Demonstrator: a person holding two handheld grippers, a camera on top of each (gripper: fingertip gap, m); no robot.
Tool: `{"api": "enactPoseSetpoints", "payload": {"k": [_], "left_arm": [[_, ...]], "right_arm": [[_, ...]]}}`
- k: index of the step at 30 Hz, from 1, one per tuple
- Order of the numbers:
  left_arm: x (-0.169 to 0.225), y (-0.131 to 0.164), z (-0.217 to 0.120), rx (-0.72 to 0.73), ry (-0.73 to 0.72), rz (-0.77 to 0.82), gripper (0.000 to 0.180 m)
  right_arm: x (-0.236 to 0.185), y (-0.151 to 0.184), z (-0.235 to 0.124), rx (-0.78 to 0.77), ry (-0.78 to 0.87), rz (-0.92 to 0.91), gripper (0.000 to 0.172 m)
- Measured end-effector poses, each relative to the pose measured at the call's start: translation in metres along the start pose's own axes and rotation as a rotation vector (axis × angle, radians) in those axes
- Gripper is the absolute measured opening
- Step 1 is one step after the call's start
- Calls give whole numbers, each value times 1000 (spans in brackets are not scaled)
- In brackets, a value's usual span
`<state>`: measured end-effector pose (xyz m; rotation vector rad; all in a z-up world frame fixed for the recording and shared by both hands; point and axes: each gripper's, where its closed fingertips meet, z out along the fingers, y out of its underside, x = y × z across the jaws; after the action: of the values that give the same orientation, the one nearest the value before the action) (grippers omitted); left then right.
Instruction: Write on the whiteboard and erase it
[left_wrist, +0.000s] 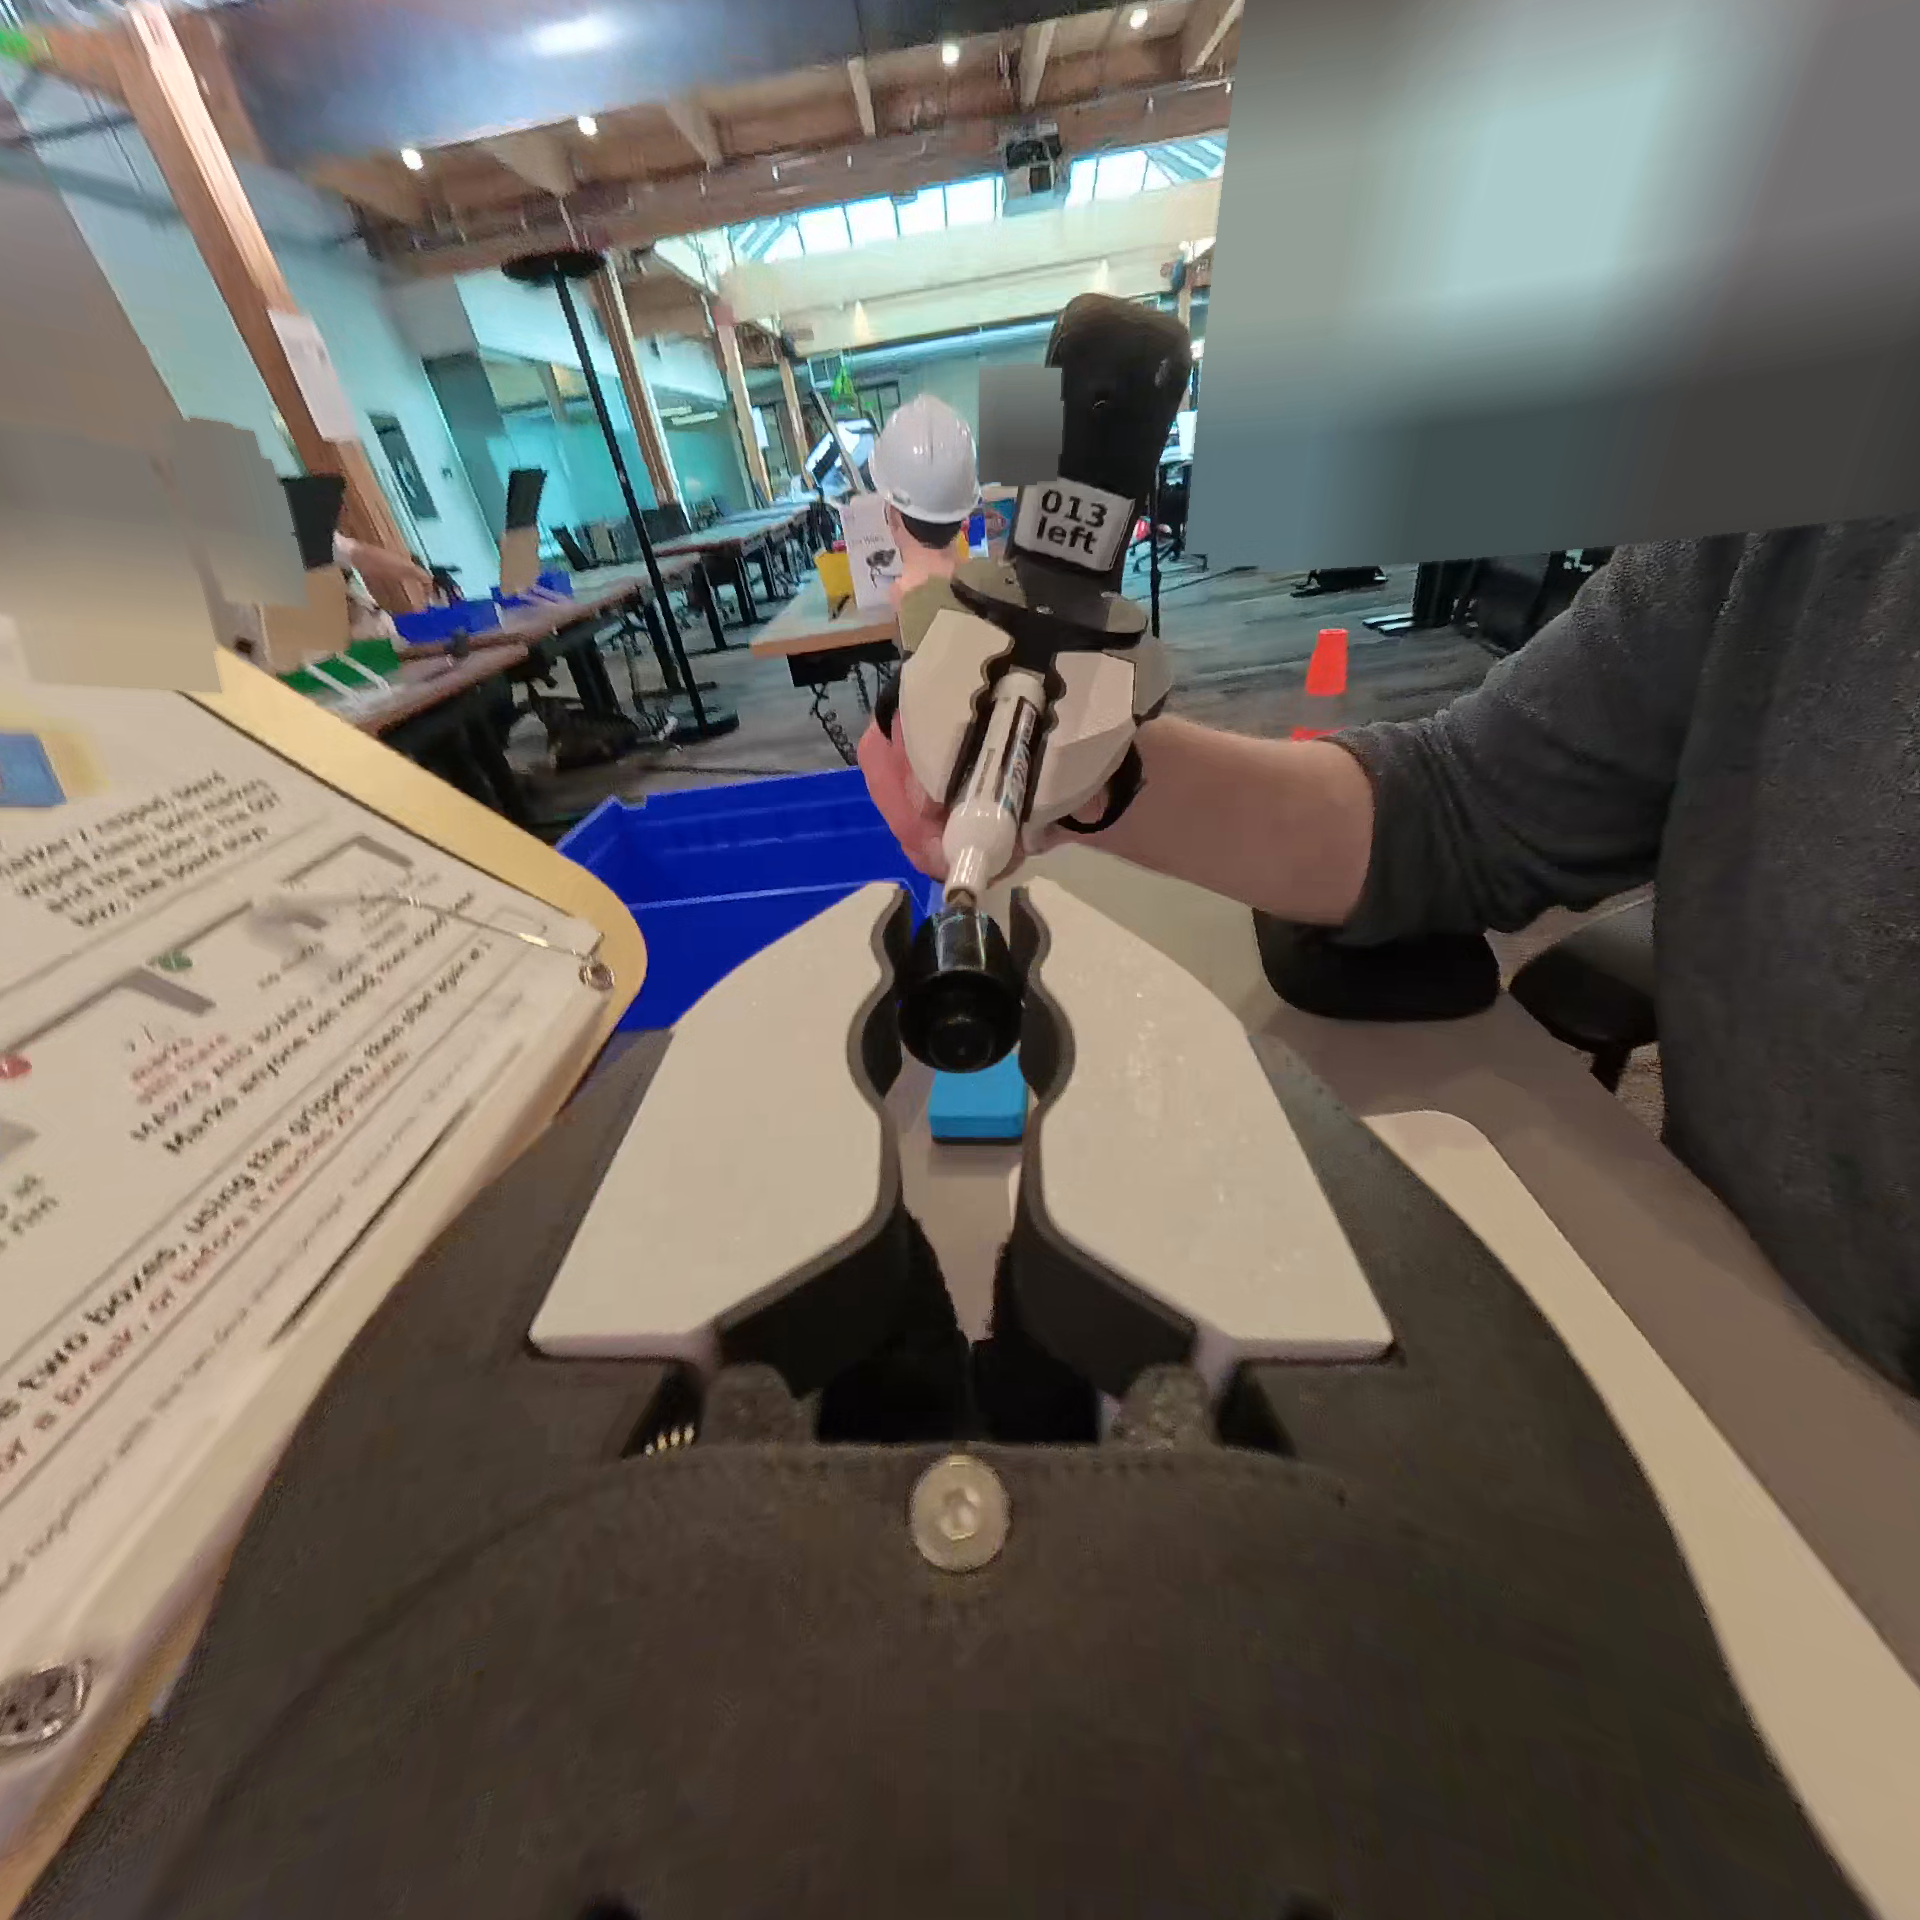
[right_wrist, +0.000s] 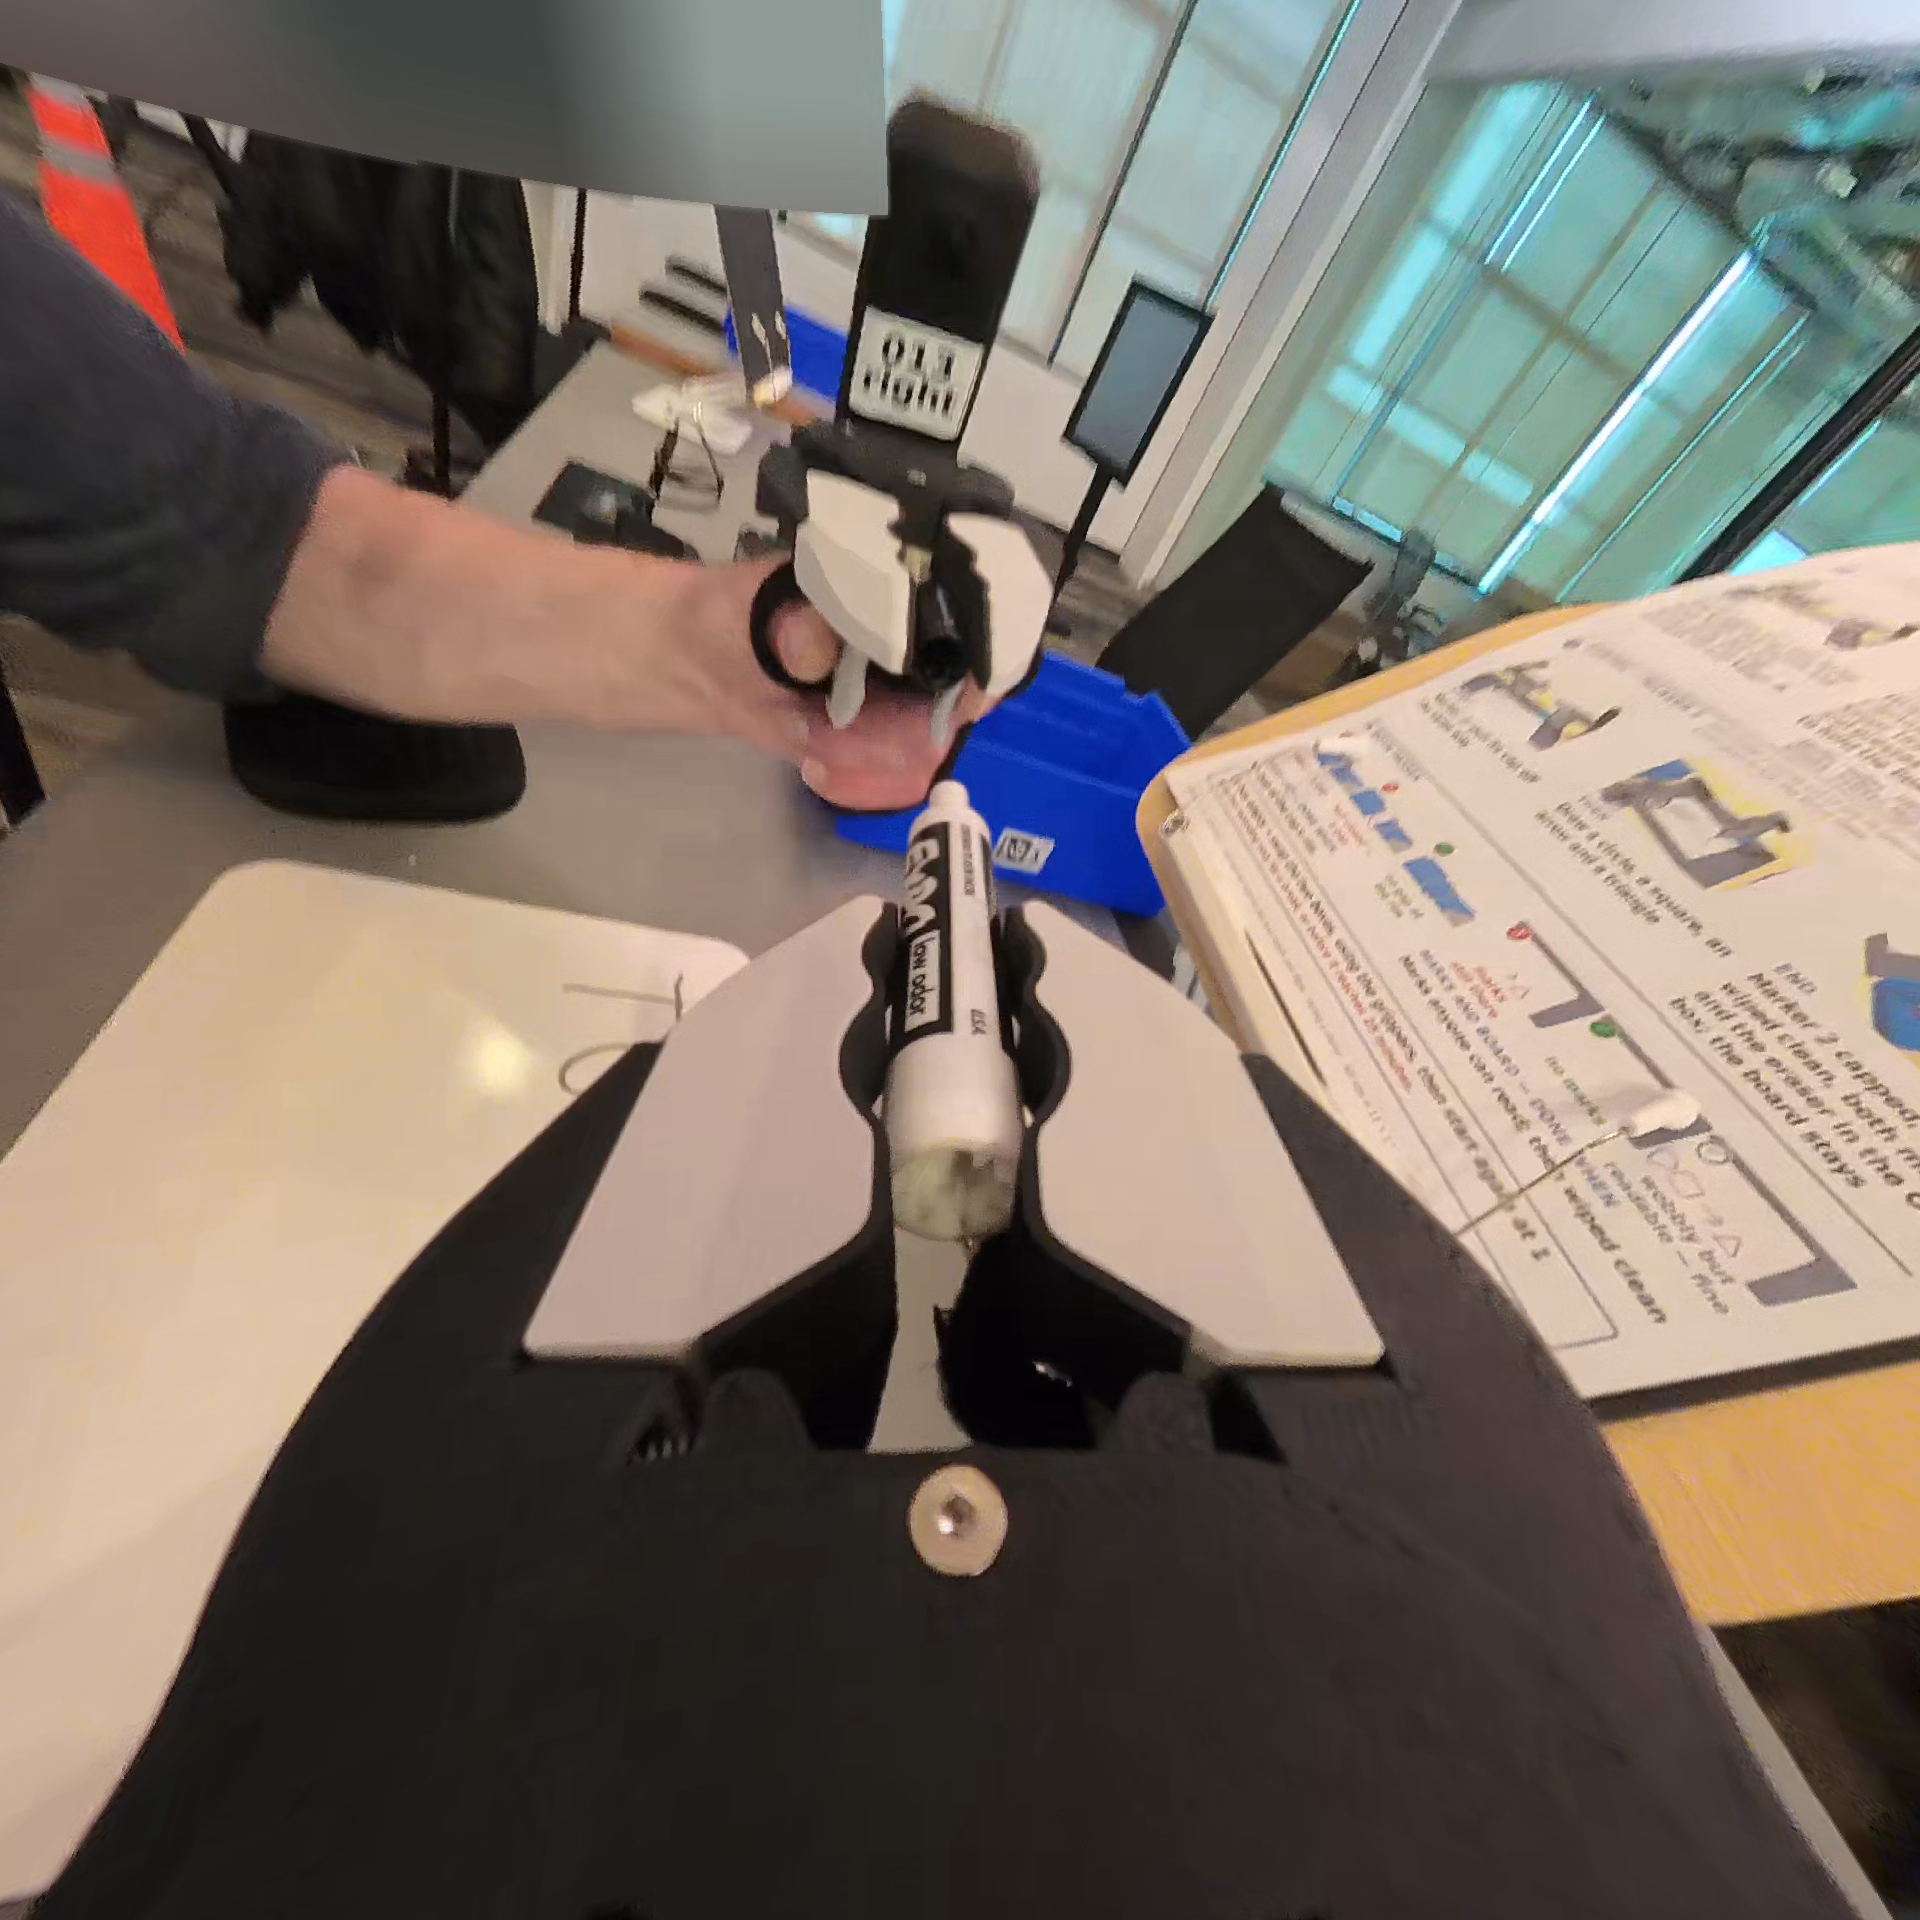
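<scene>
Your table (right_wrist: 644, 821): grey, carrying a whiteboard (right_wrist: 312, 1039) with faint marks, apparently pen strokes. Blue bin (left_wrist: 727, 862): behind the grippers. Instruction sheet (right_wrist: 1558, 987): on a tan board, beside them. Your right gripper (right_wrist: 951, 940): jaws clenched on the white marker (right_wrist: 945, 1039). Your left gripper (left_wrist: 961, 935): jaws clenched on the black cap (left_wrist: 956, 997), just off the marker's tip. Blue eraser (left_wrist: 977, 1107): on the table below.

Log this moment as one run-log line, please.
left claw: shut on black cap | right claw: shut on marker | tip near cap | whiteboard: marks present
</scene>
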<state>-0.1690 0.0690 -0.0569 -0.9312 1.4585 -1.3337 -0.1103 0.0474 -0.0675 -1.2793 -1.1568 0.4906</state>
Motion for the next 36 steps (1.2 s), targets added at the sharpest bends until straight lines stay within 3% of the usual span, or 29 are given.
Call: {"api": "enactPoseSetpoints", "payload": {"k": [1, 3, 7, 10, 36], "left_arm": [[2, -4, 1, 17, -1, 22, 19], [7, -13, 5, 55, 3, 64, 18], [14, -4, 15, -18, -16, 163, 18], [19, -9, 14, 25, -9, 156, 18], [39, 1, 36, -30, -4, 208, 19]], "right_arm": [[0, -6, -2, 35, -4, 10, 20], [-3, -14, -3, 89, -26, 30, 20], [-7, -23, -3, 169, -50, 57, 20], [-10, -21, -3, 173, -73, 68, 20], [-31, -18, 7, 230, -177, 105, 21]]}}
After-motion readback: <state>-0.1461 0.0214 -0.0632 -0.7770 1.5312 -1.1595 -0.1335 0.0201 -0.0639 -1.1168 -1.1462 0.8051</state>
